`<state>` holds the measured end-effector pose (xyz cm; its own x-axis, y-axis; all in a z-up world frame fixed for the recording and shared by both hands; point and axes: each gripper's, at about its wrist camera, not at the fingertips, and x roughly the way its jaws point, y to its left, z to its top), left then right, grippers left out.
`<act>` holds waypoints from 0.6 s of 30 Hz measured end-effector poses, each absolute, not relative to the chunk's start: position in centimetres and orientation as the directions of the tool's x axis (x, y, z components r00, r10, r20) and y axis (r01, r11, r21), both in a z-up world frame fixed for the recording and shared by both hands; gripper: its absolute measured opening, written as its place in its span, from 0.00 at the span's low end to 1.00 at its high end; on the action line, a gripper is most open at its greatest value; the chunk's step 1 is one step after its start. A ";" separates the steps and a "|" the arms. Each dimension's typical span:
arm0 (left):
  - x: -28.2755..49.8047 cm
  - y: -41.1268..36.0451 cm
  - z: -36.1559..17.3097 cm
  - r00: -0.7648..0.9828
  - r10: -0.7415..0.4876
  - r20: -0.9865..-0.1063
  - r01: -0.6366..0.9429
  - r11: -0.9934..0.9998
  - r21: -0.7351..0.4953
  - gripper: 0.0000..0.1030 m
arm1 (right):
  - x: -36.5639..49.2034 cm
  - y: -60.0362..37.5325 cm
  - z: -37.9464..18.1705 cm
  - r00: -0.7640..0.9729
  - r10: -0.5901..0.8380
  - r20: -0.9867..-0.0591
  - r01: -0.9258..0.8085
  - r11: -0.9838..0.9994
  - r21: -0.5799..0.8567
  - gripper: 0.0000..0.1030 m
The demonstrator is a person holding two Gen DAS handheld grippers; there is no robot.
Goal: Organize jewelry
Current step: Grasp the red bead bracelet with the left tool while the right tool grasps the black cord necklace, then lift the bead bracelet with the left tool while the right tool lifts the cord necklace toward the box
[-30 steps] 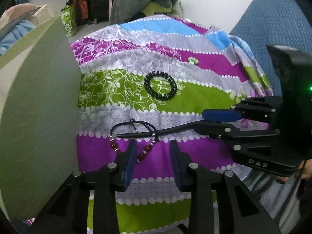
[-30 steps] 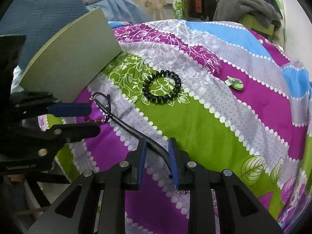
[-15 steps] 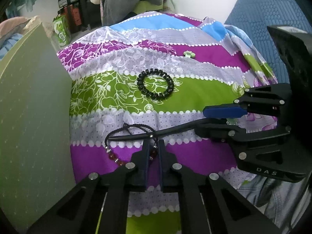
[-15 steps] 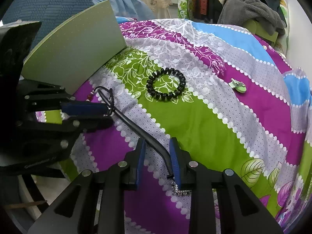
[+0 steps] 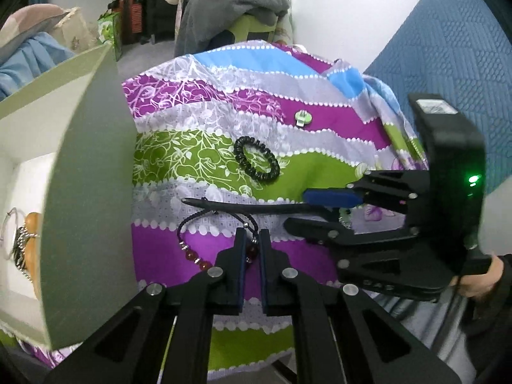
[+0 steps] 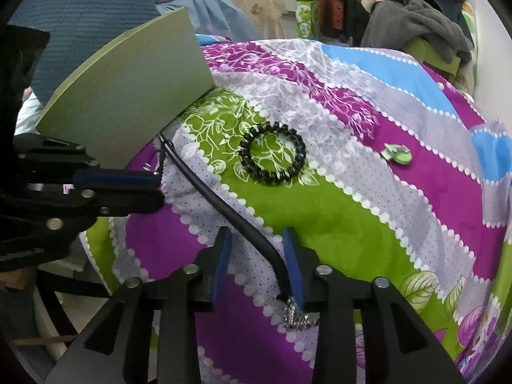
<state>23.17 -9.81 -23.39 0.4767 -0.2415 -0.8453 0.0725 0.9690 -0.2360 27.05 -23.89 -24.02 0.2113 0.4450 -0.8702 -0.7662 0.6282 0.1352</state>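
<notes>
Bracelet (image 5: 204,249) (red beads) pinched by left gripper (image 5: 251,252) | right gripper (image 6: 256,256) spread around leftward-pointing black strap (image 6: 220,204)

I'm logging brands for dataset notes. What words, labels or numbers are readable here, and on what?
No text can be read clearly in either view.
White sticker on top of the right gripper: the print is too small to read.
Raised lettering on that gripper's side: too blurred to read.
Green bag in the background: the print is too blurred to read.
</notes>
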 end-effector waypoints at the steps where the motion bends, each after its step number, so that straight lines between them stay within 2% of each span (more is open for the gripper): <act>1: 23.0 -9.6 -23.2 0.476 -0.247 -0.844 0.064 0.967 -0.246 0.04 | 27.0 -23.8 -24.0 0.214 0.444 -0.870 -0.768 0.627 0.131 0.32; 4: 22.5 -9.3 -23.1 0.476 -0.253 -0.842 0.052 0.964 -0.260 0.04 | 26.9 -23.4 -24.2 0.218 0.430 -0.876 -0.771 0.626 0.115 0.30; 6: 22.3 -9.1 -23.4 0.473 -0.253 -0.844 0.043 0.963 -0.265 0.04 | 26.7 -23.1 -24.3 0.240 0.402 -0.883 -0.774 0.628 0.076 0.14; 8: 21.9 -8.7 -23.6 0.470 -0.263 -0.843 0.021 0.958 -0.287 0.04 | 26.5 -23.1 -24.1 0.235 0.395 -0.888 -0.774 0.629 0.074 0.07; 18: 20.3 -7.0 -23.0 0.481 -0.294 -0.826 -0.025 0.937 -0.348 0.05 | 26.4 -24.8 -23.1 0.261 0.407 -0.875 -0.680 0.721 0.133 0.06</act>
